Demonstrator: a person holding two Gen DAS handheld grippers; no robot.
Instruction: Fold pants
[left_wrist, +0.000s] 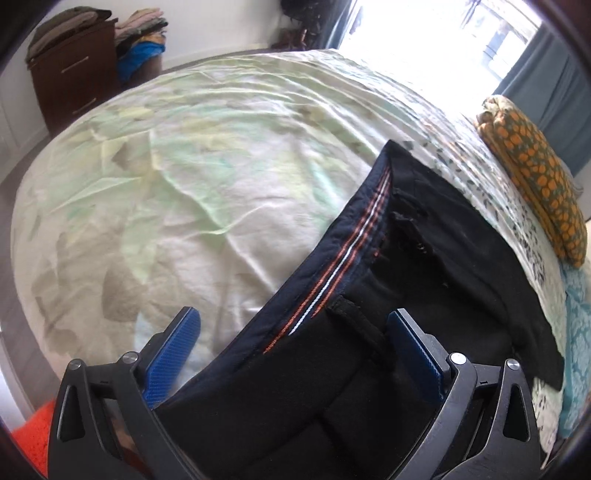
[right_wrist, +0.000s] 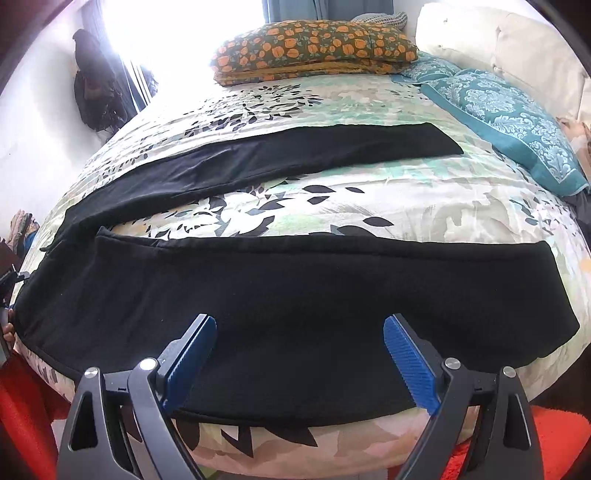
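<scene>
Hand-held gripper, left (left_wrist: 293, 350), released above the pants (right_wrist: 295, 306) waistband (left_wrist: 343, 266); right (right_wrist: 299, 363) released over the near leg: pinch both layers before folding across the bed (right_wrist: 332, 206).

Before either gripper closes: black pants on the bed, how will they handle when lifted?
Likely floppy: the pants lie flat and follow the bedspread. The waistband looks thicker, probably firmer to pinch. A leg lifted at one point will probably sag.
</scene>
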